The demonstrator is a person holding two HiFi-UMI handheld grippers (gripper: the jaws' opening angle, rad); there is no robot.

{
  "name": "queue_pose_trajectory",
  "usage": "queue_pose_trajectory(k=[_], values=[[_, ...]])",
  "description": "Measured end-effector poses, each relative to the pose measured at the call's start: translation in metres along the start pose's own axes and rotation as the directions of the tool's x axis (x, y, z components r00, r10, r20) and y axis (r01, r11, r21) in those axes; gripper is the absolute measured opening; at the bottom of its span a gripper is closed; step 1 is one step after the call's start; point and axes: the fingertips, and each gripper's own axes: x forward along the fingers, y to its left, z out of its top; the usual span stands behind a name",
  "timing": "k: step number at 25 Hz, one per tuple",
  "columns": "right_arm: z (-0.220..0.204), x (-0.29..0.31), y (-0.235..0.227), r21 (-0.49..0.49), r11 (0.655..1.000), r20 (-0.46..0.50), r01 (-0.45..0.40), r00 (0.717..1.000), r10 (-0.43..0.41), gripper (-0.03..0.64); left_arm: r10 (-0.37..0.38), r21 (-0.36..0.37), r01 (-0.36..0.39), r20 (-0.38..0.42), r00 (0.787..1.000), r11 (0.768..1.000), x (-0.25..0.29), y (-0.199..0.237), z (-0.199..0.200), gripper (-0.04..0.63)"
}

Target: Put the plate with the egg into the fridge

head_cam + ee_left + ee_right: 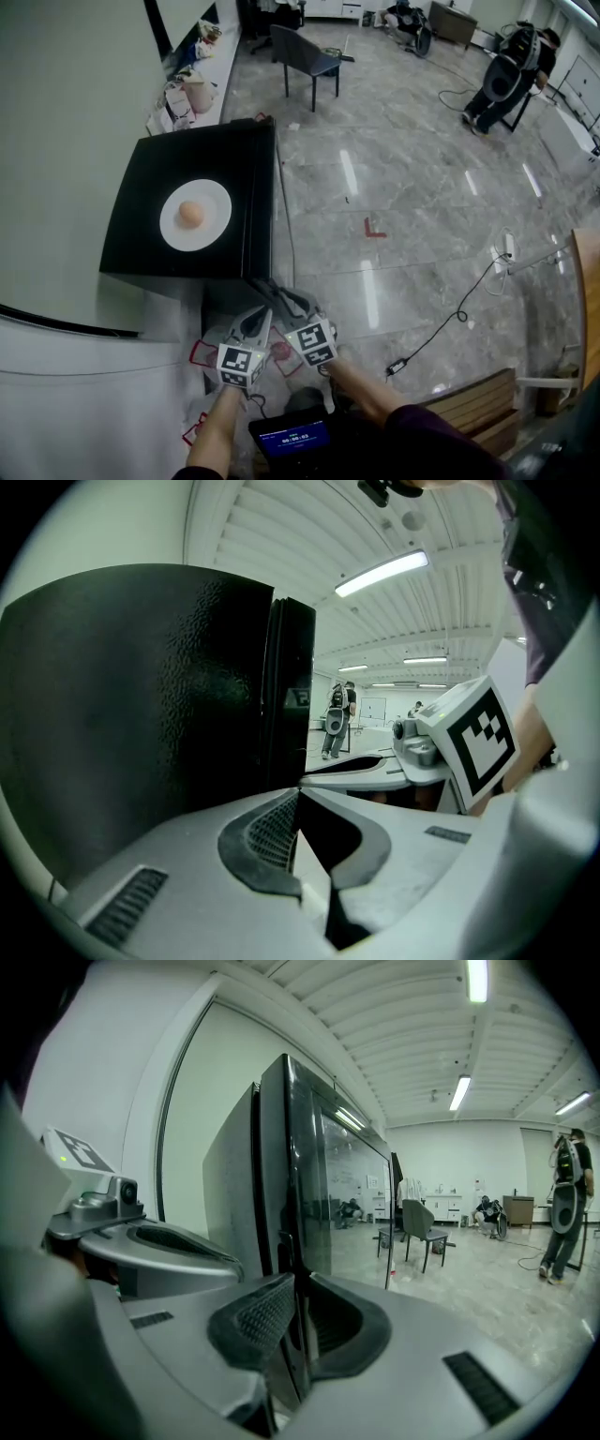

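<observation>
A large open lab hall: glossy stone floor, cables trailing at the right, a lone chair far off, strip lights overhead, a fridge against the left wall.

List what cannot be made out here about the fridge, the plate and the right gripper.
Inside of the fridge: the head view shows only its top, and both gripper views only its outside.
The plate and egg: absent from both gripper views, which look from below the fridge top.
The right gripper: the door edge stands between its jaws; whether the pads press it is unclear.
</observation>
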Motion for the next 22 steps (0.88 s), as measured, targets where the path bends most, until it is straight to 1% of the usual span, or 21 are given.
queue_pose_trajectory(k=[3,6,9,13,16,19,22], values=[[-0.001,-0.008,-0.007,0.017,1.000,0.011,0.016,1.000,-0.016,0.054,0.007,0.007,-0.007,0.003,1.000,1.000,0.002,-0.002,0.002,0.011],[-0.004,-0.028,-0.034,0.021,0.999,0.022,0.049,0.999,-0.049,0.048,0.000,0.004,0.000,0.013,1.000,1.000,0.006,-0.003,0.008,0.011],[-0.008,-0.045,-0.064,0.009,1.000,0.012,0.021,1.000,-0.021,0.046,-0.037,-0.001,0.037,0.005,0.999,0.999,0.020,-0.013,0.007,0.011],[-0.013,-0.063,-0.103,0.002,1.000,0.006,-0.024,1.000,0.024,0.043,-0.102,0.053,0.102,-0.003,0.995,0.993,0.062,-0.049,0.008,0.011],[-0.016,-0.071,-0.130,-0.015,0.999,0.002,-0.045,0.999,0.045,0.041,-0.127,0.094,0.127,-0.006,0.992,0.987,0.100,-0.075,0.013,0.011],[-0.018,-0.081,-0.160,-0.017,1.000,0.001,-0.024,1.000,0.024,0.041,-0.136,0.103,0.136,-0.006,0.991,0.985,0.135,-0.097,0.020,0.011],[-0.016,-0.090,-0.183,-0.039,0.999,0.001,0.003,1.000,-0.003,0.041,-0.135,0.103,0.134,0.005,0.991,0.986,0.162,-0.113,0.028,0.011]])
